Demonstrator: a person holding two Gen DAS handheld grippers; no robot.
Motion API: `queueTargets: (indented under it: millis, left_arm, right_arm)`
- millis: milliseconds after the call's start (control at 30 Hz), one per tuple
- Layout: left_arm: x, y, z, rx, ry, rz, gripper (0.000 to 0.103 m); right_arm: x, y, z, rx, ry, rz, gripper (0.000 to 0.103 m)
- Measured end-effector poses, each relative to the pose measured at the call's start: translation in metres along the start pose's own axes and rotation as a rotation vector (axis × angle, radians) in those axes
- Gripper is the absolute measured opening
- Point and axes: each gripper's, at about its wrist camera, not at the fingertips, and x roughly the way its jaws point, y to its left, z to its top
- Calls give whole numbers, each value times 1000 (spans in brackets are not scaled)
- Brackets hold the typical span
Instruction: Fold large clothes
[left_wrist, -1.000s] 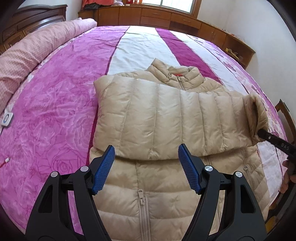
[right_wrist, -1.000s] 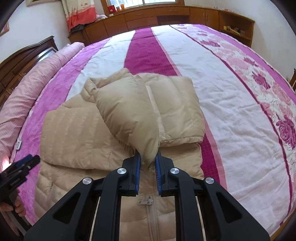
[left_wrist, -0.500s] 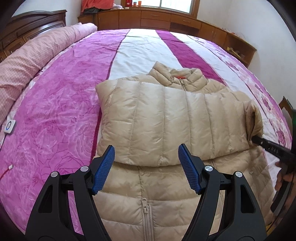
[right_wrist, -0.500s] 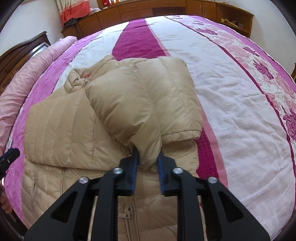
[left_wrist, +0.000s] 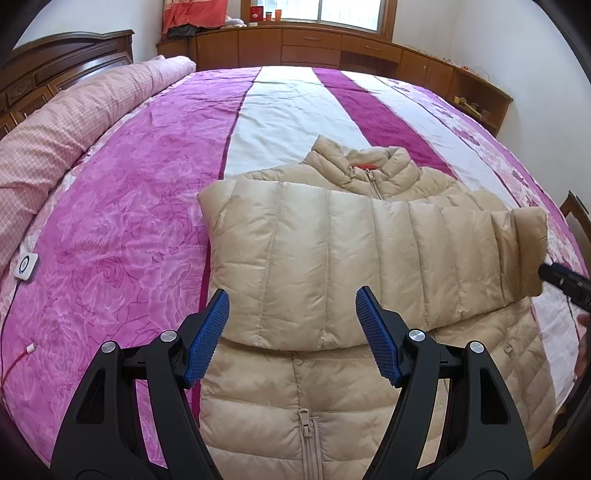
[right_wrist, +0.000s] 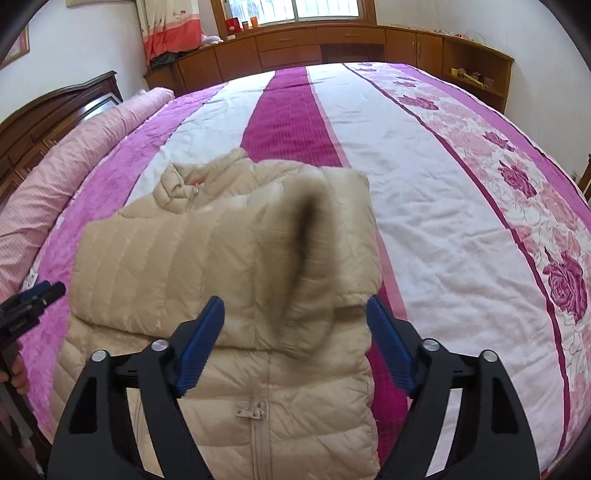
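Puffy beige quilted jacket (left_wrist: 332, 258) on floral bedspread (left_wrist: 122, 229), sleeve (right_wrist: 310, 273) folded across | left gripper (left_wrist: 291, 336) apart, empty | right gripper (right_wrist: 295, 343) just opening, sleeve cuff loose between jaws

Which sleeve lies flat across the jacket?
The sleeve ahead of the left tool lies flat across the chest; the other sleeve, just released, is still bunched.

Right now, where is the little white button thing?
In the left wrist view, the white controller lies at the far left on the purple bedspread, beside the pink rolled quilt.
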Motion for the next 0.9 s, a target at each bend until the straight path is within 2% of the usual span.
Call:
queueTargets:
  millis: [167,333,367,400,433,500,567,633,800,900]
  left_arm:
    - [5,-4,-5,29,7,15,71]
    - [13,-7,-9,52,19,20,71]
    - [19,-8,-10,52,28,22,71]
    - [22,-9,-10,50,33,24,71]
    - [28,-10,-10,44,38,28,71]
    - [36,-11,-10,34,38,27,71]
    - [45,-12,-7,30,30,40,71]
    - [59,-14,-3,38,50,67,71]
    - [89,-17,2,20,81,88,72]
    - [100,-19,4,21,84,89,73]
  right_arm:
    - [20,-1,1,-10,38,-47,78]
    - [38,-20,-4,43,66,-82,76]
    - [42,-22,-5,42,77,-91,66]
    - [49,-24,-5,37,102,-90,36]
    - [50,-25,-5,42,109,-77,26]
    - [44,-21,0,29,66,-68,16]
    - [35,-17,9,7,9,-85,15]
    - [37,-17,19,15,-8,-118,15]
    - [80,-24,29,32,72,-165,15]
    - [103,-25,25,28,102,-177,20]
